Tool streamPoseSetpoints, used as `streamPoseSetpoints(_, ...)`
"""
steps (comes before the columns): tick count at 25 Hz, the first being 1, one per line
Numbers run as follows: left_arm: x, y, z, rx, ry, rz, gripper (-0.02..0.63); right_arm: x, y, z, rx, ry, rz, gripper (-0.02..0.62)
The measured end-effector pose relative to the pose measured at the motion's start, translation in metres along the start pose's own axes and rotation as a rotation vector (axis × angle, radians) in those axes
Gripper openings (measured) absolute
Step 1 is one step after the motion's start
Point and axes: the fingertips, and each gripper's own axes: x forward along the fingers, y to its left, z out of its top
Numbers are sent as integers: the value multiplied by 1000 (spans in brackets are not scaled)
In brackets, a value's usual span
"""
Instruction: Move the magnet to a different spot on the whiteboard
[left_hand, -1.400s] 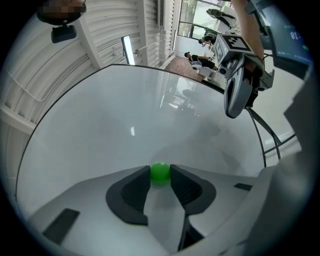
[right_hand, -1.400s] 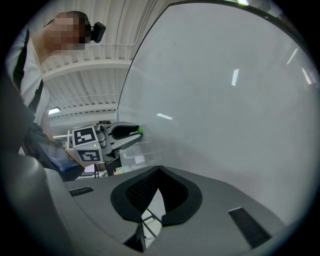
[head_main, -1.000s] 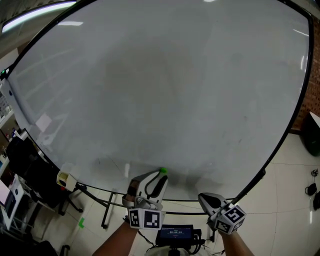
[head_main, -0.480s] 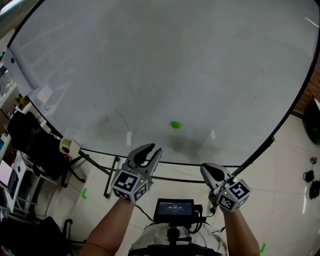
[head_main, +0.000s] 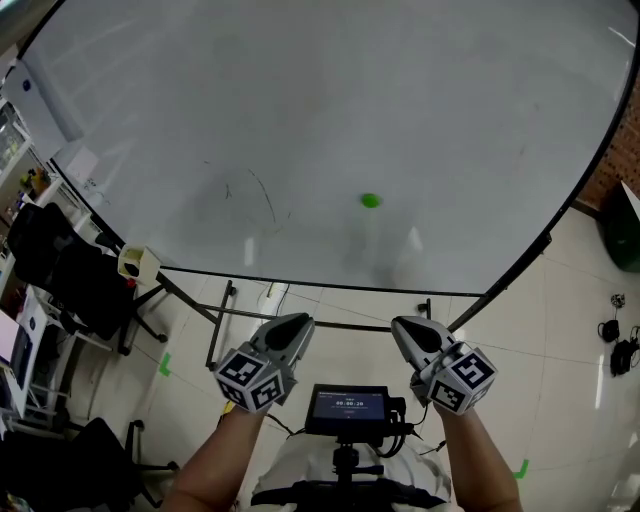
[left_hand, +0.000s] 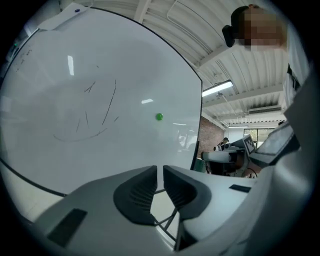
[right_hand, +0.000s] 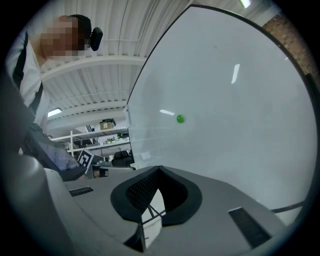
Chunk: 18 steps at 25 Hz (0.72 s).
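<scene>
While both grippers are held low in the head view, the small green magnet (head_main: 370, 201) is seen stuck on the whiteboard (head_main: 300, 90). It sits a little right of the middle of the frame, near the board's black bottom edge. It is touched by nothing. Thin dark pen lines (head_main: 255, 195) are drawn on the board to the left of the magnet, well apart from it.

The left gripper (head_main: 297, 323) is found just left of the middle at the bottom, below the board's edge, and it is pointed up the frame toward the board. Its jaws have just been closing. In the left gripper view only a thin gap is left between the dark pads (left_hand: 137, 192), and nothing is held between them. The magnet is seen far off in that view, above the jaws.

The right gripper (head_main: 404, 328) is found just right of the middle at the bottom, beside the left one but apart from it. In the right gripper view its jaws are pressed together at the tips, and nothing is caught in them. The magnet is seen far ahead there too.

A small lit screen (head_main: 348, 404) is placed between the two grippers at the bottom of the head view. A tiled floor (head_main: 570, 340) is seen under the board, and a black chair (head_main: 70, 290) is set at the left edge.
</scene>
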Motion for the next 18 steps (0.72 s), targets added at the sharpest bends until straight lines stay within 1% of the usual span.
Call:
streamPoseSetpoints(4, -30, -20, -29, -30, 28, -56, 48, -12, 29, -9, 3, 0, -8, 25)
streamPoseSetpoints(10, -67, -25, -44, -42, 21, -74, 38, -18, 65, -28, -1, 23, -29, 25)
streamPoseSetpoints(18, -109, -26, -64, -54, 24, -71, 25, -28, 105, -45, -24, 42, -47, 25)
